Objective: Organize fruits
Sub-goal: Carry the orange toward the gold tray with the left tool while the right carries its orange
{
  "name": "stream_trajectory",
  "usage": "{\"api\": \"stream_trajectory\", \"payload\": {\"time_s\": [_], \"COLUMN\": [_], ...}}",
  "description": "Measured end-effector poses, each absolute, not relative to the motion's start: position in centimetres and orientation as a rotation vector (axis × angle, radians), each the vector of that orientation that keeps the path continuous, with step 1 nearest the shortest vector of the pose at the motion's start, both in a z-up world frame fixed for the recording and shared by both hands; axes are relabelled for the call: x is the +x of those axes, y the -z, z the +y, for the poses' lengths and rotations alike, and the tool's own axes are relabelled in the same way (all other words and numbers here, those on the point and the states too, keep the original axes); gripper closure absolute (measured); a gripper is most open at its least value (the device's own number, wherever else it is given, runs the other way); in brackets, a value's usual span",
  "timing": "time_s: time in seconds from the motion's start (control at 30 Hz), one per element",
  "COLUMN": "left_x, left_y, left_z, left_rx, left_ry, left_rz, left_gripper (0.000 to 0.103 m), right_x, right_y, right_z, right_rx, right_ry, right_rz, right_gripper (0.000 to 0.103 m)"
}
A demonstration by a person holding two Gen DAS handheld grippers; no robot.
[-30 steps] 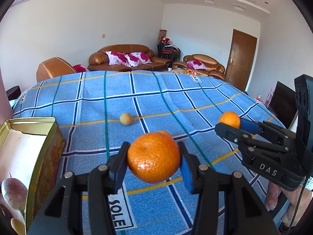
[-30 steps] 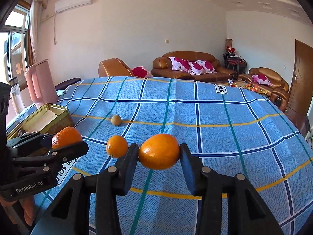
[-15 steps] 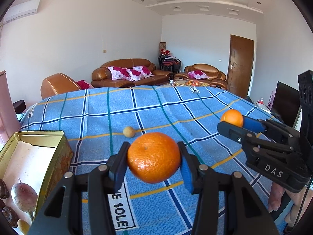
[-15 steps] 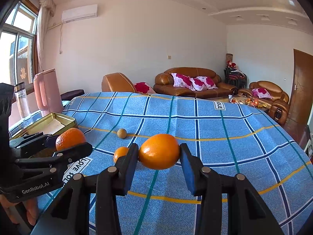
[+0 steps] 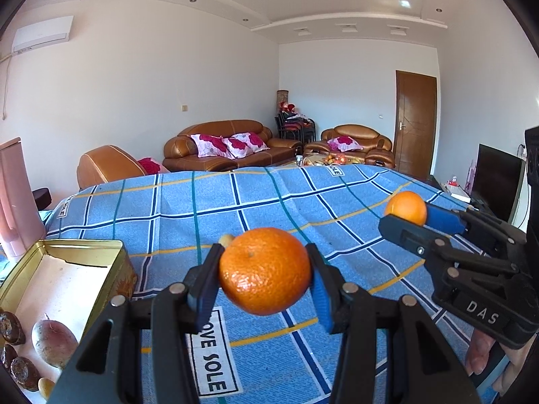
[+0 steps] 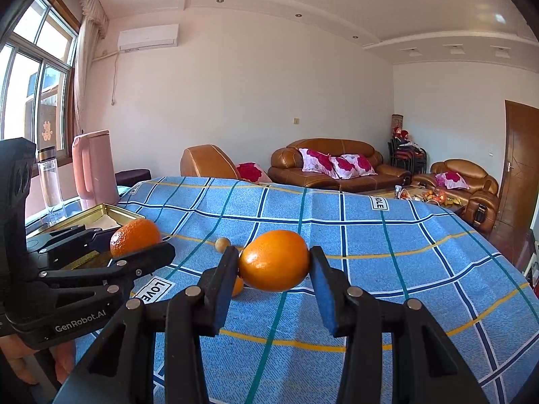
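both tongs grip fruit above the tabletop (image 5: 175, 208): left tongs (image 5: 265, 277) a mandarin (image 5: 265, 271), right tongs (image 6: 273, 266) an orange (image 6: 274, 260). only the left view shows the tin (image 5: 111, 252) inside, only the right view a small orange (image 6: 238, 286) on the cloth.

So the open tin (image 5: 72, 271) sits at the desk's (image 5: 256, 198) left edge, with a few fruits lying in its near end. A jug (image 6: 96, 166) stands behind the tin, a bottle (image 6: 50, 181) left of that. One small round fruit (image 6: 223, 244) lies mid-desk, another fruit (image 6: 237, 286) nearer, half hidden. Sofas (image 6: 328, 165) line the far wall behind the desk.
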State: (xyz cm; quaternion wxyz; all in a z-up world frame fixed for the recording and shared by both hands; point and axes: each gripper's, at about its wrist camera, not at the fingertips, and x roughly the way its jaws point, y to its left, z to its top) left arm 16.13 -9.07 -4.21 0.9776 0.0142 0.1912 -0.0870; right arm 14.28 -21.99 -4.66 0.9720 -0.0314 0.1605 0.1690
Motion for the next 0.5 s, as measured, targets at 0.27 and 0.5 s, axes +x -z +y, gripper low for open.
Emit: {"api": "stream_trajectory", "payload": {"time_s": [0.27, 0.5], "left_x": [15.4, 15.0], "left_y": [4.0, 3.9], "left_z": [-8.8, -8.4], "left_rx": [0.023, 0.018], "left_ry": [0.159, 0.149], "left_rz": [0.358, 0.351], "left_gripper": [0.053, 0.053], "right_x": [13.5, 12.9], "right_y": [4.6, 4.6], "right_z": [-21.8, -21.4], "right_rx": [-0.059, -0.063], "right_ry": [-0.346, -0.35], "right_rz": [0.307, 0.302], "right_gripper": [0.058, 0.058]}}
